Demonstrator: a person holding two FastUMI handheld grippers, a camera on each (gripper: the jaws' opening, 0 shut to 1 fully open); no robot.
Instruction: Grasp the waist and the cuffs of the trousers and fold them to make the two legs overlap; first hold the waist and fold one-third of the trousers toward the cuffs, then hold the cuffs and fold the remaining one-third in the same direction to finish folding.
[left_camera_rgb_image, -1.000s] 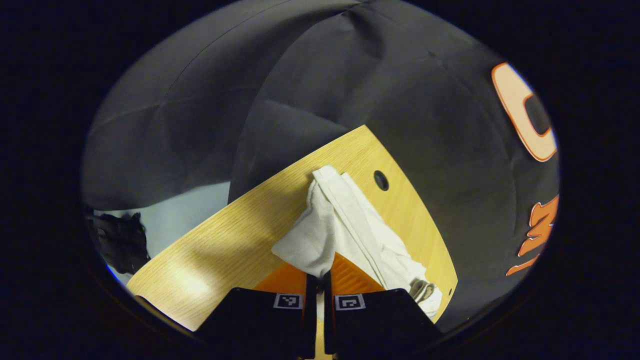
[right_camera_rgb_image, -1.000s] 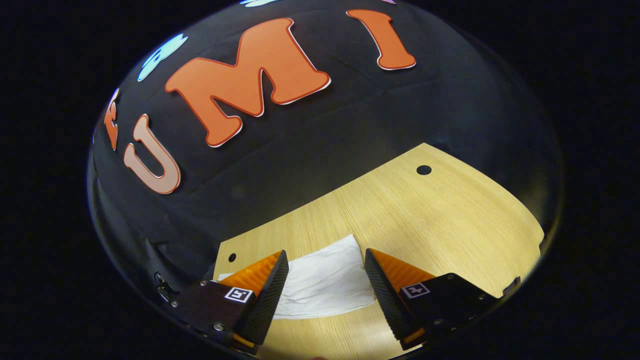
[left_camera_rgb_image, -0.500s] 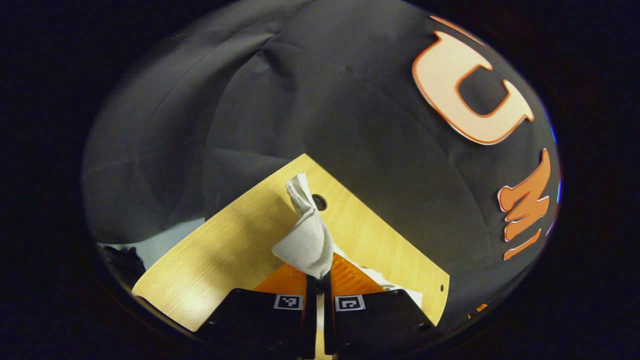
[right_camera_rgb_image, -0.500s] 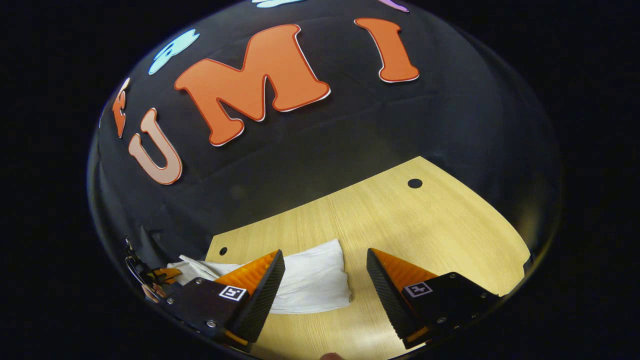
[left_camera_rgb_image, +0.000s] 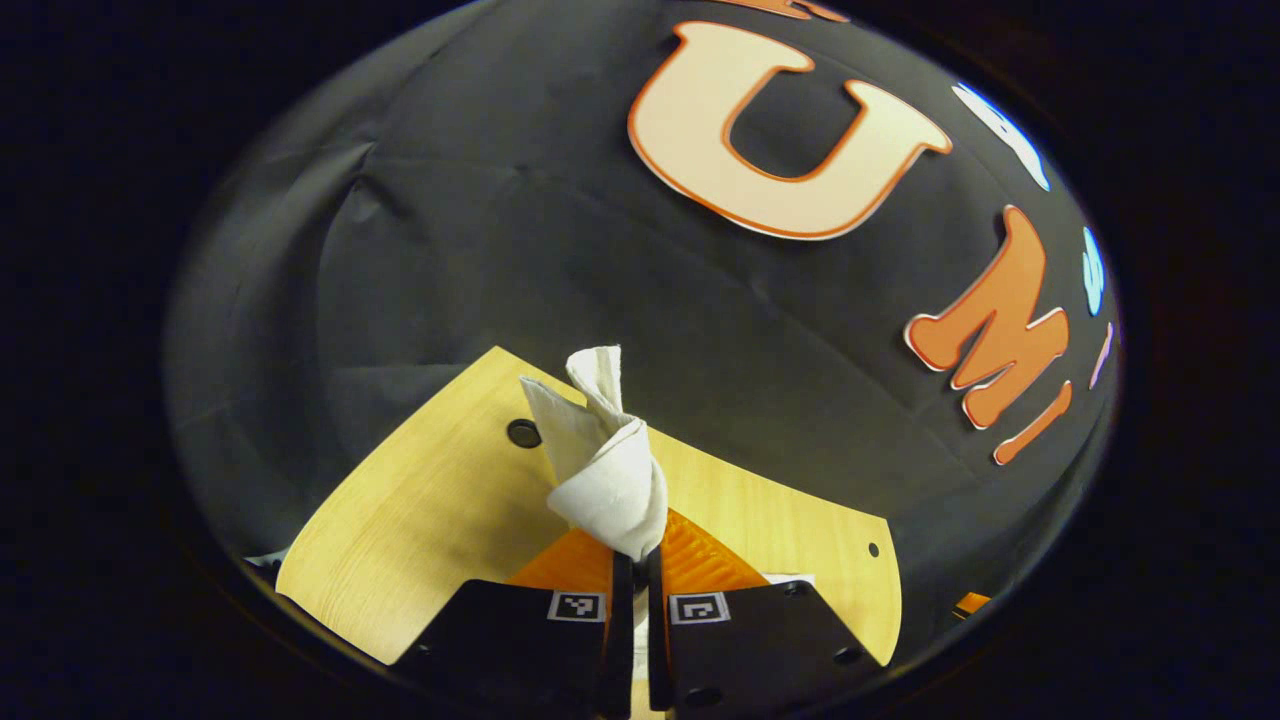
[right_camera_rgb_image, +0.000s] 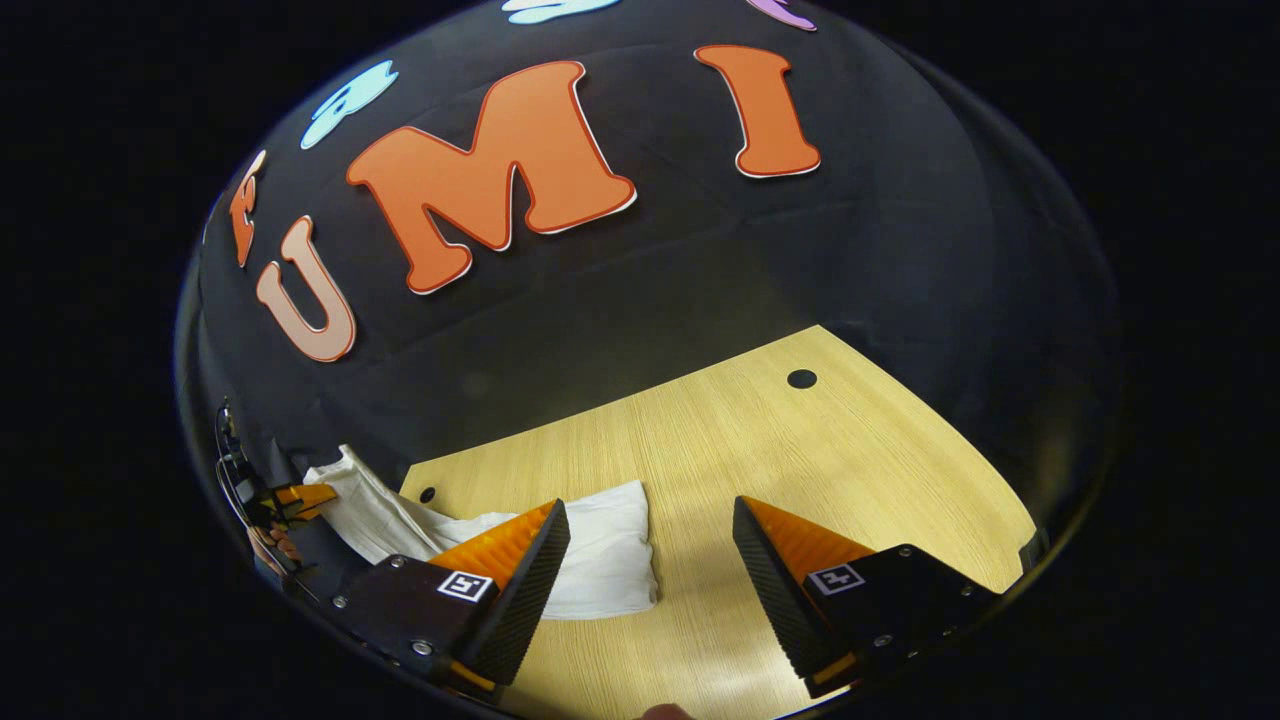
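Left claw (left_camera_rgb_image: 633, 560) clamped on bunched white cloth trousers (left_camera_rgb_image: 610, 470), lifted above the pale wooden surface (left_camera_rgb_image: 430, 520). Right claw (right_camera_rgb_image: 645, 560) spread wide, empty, over surface; trousers' other end lies flat between its fingers.

Wooden table (right_camera_rgb_image: 760, 460); white trousers (right_camera_rgb_image: 600, 560) partly lying on it.
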